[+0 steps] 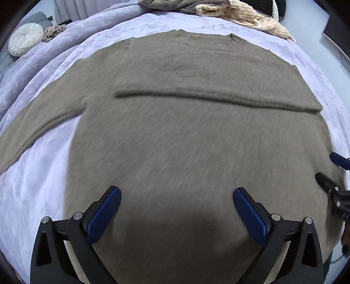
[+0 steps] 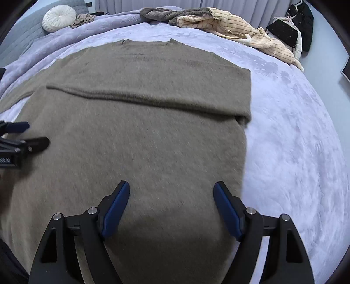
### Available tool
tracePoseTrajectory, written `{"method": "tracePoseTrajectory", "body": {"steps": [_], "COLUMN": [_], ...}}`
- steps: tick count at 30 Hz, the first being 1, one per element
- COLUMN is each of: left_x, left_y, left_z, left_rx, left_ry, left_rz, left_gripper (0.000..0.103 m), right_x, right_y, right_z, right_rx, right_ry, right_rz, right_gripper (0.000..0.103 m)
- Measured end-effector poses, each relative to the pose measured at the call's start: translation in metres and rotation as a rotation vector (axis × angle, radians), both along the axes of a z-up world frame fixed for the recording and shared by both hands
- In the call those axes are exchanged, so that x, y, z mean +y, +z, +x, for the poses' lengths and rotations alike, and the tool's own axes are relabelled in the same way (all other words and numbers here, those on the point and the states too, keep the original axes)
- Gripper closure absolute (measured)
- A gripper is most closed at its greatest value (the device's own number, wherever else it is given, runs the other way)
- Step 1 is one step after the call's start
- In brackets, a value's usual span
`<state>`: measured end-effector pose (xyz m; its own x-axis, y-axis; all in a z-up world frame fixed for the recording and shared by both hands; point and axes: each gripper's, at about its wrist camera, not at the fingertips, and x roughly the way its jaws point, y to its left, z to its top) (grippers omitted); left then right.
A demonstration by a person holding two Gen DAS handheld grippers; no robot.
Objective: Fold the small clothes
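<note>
No brand, label or readable writing shows on anything here. Taking the sweater (image 1: 186,135) as the landmark: it is a taupe knit lying flat on a lavender bedspread (image 1: 43,192), its long axis running from the hem nearest the cameras to the neckline at the far end, collar pointing away toward the curtains. To its far left sits a round white cushion (image 1: 25,39) with a small crumpled beige cloth (image 1: 53,32) just beside it. The left sleeve (image 1: 37,126) stretches out leftward and slightly toward the camera, while the right sleeve (image 2: 153,98) is folded across the chest, its edge forming a line straight across the body. Over the lower part of the sweater, left of its middle, the left gripper (image 1: 177,201) hangs with jaws spread wide, nothing between the blue pads, not touching the knit as far as can be seen. Further right, near the sweater's right edge, the right gripper (image 2: 171,196) hovers likewise wide open and empty. Beyond the sweater's far right corner lie a grey garment (image 2: 166,14) and a cream striped garment (image 2: 236,30), heaped together.
</note>
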<state>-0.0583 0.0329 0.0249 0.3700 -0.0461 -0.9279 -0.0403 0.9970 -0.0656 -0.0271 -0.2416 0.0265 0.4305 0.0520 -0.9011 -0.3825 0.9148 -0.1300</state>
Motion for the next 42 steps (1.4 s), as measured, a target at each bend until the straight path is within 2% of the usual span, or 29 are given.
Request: {"method": "tracePoseTrajectory", "body": {"steps": [2, 4, 6, 8, 10, 11, 13, 17, 20, 22, 23, 24, 25, 27, 28, 30, 31, 34, 37, 40, 42], "left_x": [0.006, 0.001, -0.014, -0.025, -0.027, -0.025, -0.013, 0.001, 0.005, 0.003, 0.000, -0.013, -0.019, -0.024, -0.027, -0.028, -0.028, -0.022, -0.004, 0.027, 0.055], "left_y": [0.013, 0.029, 0.030, 0.019, 0.006, 0.002, 0.004, 0.003, 0.013, 0.028, 0.034, 0.032, 0.026, 0.005, -0.002, 0.002, 0.004, 0.016, 0.030, 0.044, 0.053], "left_z": [-0.017, -0.035, -0.049, -0.058, -0.070, -0.074, -0.087, -0.104, -0.115, -0.122, -0.123, -0.103, -0.098, -0.092, -0.094, -0.099, -0.101, -0.100, -0.086, -0.069, -0.063], "left_rx": [-0.006, -0.049, -0.043, -0.017, -0.005, -0.009, -0.021, -0.024, -0.006, -0.038, -0.061, -0.063, -0.039, 0.041, 0.044, 0.023, 0.025, 0.007, -0.046, -0.110, -0.157], "left_ry": [0.022, 0.004, -0.054, -0.111, -0.121, -0.119, -0.095, -0.074, -0.051, -0.044, -0.052, -0.059, -0.068, -0.075, -0.080, -0.077, -0.074, -0.032, 0.028, 0.141, 0.249], "left_rz": [-0.006, -0.035, -0.037, 0.016, 0.080, 0.081, 0.057, 0.035, 0.023, -0.022, -0.042, -0.045, -0.029, 0.039, 0.063, 0.060, 0.057, 0.045, 0.032, 0.042, 0.071], "left_gripper": [0.000, 0.000, 0.000, 0.000, 0.000, 0.000, 0.000, 0.000, 0.000, 0.000, 0.000, 0.000, 0.000, 0.000, 0.000, 0.000, 0.000, 0.000, 0.000, 0.000, 0.000], "right_x": [-0.001, 0.009, 0.034, 0.052, 0.058, 0.052, 0.029, -0.001, 0.000, 0.006, 0.010, 0.013, 0.020, 0.034, 0.040, 0.042, 0.039, 0.035, 0.041, 0.055, 0.068], "right_y": [0.015, 0.035, 0.044, 0.034, 0.005, -0.003, -0.001, 0.005, 0.012, 0.026, 0.036, 0.042, 0.045, 0.037, 0.028, 0.005, 0.001, 0.016, 0.039, 0.045, 0.045], "right_z": [-0.013, -0.029, -0.051, -0.068, -0.082, -0.087, -0.096, -0.105, -0.109, -0.103, -0.103, -0.105, -0.104, -0.099, -0.099, -0.102, -0.104, -0.101, -0.094, -0.079, -0.068], "right_rx": [-0.013, -0.034, -0.039, -0.023, 0.013, 0.001, -0.031, -0.006, 0.008, 0.013, -0.019, -0.049, -0.066, -0.031, 0.000, 0.062, 0.043, 0.028, -0.035, -0.059, -0.055], "right_ry": [-0.037, 0.006, 0.122, 0.207, 0.263, 0.273, 0.268, 0.248, 0.251, 0.241, 0.245, 0.252, 0.265, 0.297, 0.312, 0.340, 0.340, 0.288, 0.254, 0.235, 0.220], "right_rz": [-0.055, 0.027, 0.075, 0.038, -0.050, -0.065, -0.017, -0.005, -0.029, -0.035, -0.011, 0.011, 0.030, 0.027, 0.009, -0.031, -0.031, 0.019, 0.051, 0.046, 0.037], "right_gripper": [0.021, 0.021, 0.021, 0.021, 0.021, 0.021, 0.020, 0.020, 0.019, 0.019, 0.019, 0.019, 0.019, 0.019, 0.019, 0.019, 0.019, 0.019, 0.019, 0.019, 0.019]}}
